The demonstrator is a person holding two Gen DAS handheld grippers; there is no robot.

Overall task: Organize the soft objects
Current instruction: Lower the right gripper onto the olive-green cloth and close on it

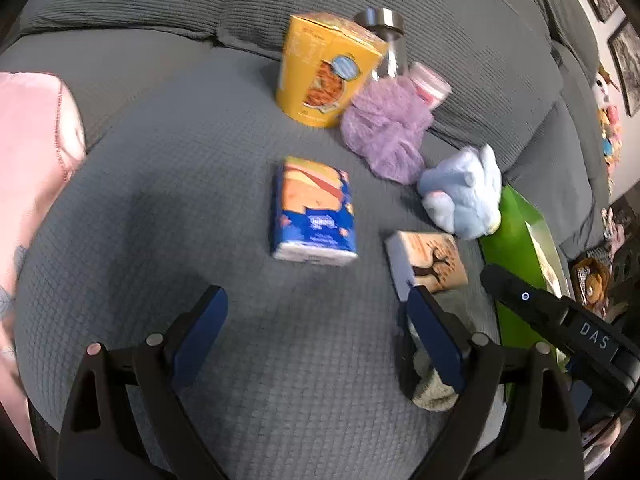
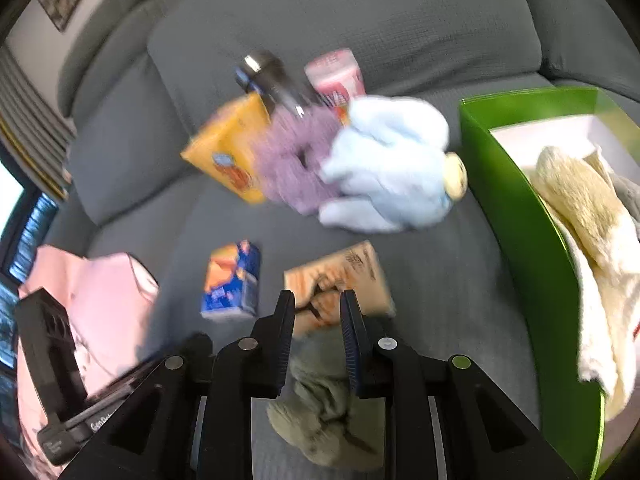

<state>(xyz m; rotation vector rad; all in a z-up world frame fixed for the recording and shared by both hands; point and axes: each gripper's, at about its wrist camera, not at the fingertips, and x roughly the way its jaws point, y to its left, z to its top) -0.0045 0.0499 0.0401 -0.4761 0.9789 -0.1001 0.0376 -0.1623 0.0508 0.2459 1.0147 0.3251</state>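
Observation:
On the grey sofa seat lie a purple fluffy scrunchie (image 1: 384, 132) (image 2: 292, 160) and a light blue plush (image 1: 466, 194) (image 2: 388, 164). A green box (image 2: 516, 196) (image 1: 516, 240) at the right holds a cream plush (image 2: 588, 216). My right gripper (image 2: 317, 336) hangs over a grey-beige soft cloth (image 2: 328, 412), jaws narrowly apart, the cloth between and below them; whether it is gripped does not show. The cloth also shows in the left wrist view (image 1: 434, 384). My left gripper (image 1: 316, 328) is wide open and empty above the seat.
A blue tissue pack (image 1: 314, 210) (image 2: 232, 280), a tan pack with a tree print (image 1: 430, 262) (image 2: 340, 284), an orange carton (image 1: 328, 68) (image 2: 228, 160), a metal-capped bottle (image 1: 386, 40) and a pink jar (image 1: 430, 84) lie on the seat. Pink cloth (image 1: 32, 168) lies left.

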